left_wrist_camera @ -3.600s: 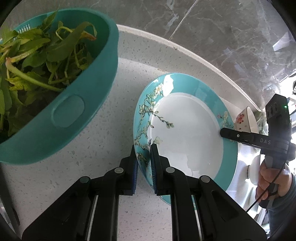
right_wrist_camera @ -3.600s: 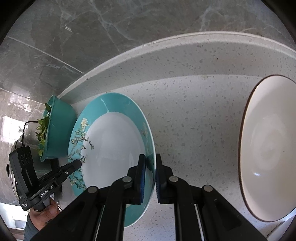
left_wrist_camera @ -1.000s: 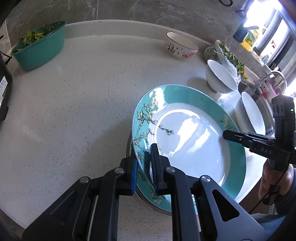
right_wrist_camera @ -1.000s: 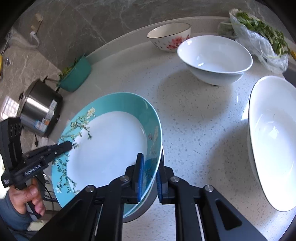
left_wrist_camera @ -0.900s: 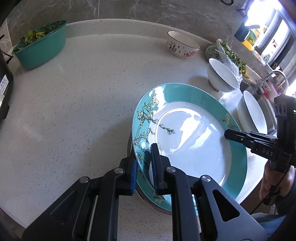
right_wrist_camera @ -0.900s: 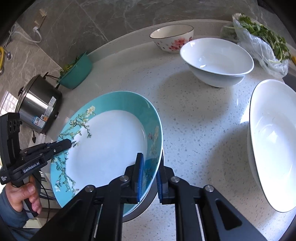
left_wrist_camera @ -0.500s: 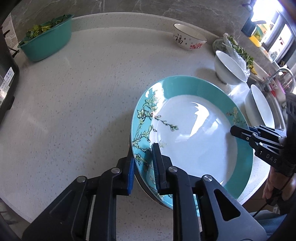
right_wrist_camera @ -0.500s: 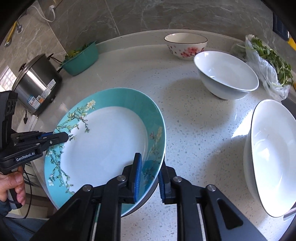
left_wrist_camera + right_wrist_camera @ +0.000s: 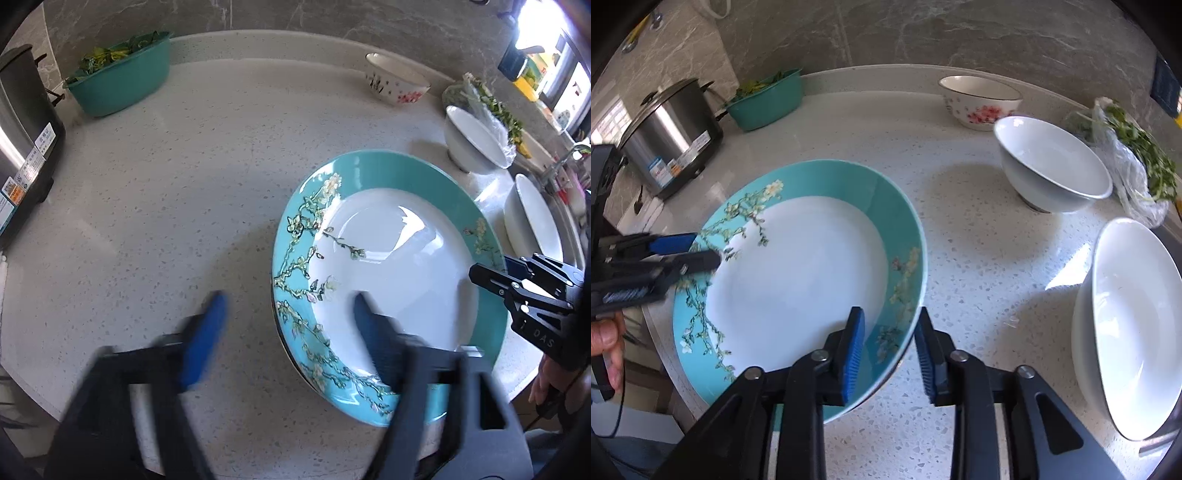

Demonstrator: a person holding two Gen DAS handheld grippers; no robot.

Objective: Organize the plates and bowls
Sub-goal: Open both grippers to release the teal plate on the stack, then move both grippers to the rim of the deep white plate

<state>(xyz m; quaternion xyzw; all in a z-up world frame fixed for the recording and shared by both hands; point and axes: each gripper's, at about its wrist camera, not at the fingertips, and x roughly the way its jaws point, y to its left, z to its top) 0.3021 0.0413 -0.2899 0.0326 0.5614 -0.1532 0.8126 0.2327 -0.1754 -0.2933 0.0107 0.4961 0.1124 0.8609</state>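
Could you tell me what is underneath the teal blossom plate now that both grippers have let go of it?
Under the teal blossom plate only a thin dark rim of a second dish peeks out at its near edge. The rest of that dish and the counter beneath are covered.

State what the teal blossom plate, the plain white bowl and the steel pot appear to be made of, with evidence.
Teal blossom plate: glazed ceramic, judging by its glossy highlights and printed rim.
Plain white bowl: likely glazed porcelain; smooth, shiny.
Steel pot: brushed stainless steel, showing streaky metallic reflections.

The speckled pale desk (image 9: 979, 258) is being backed by a grey marble wall (image 9: 960, 33). Daylight is being let in through a window (image 9: 569, 85) at the right.
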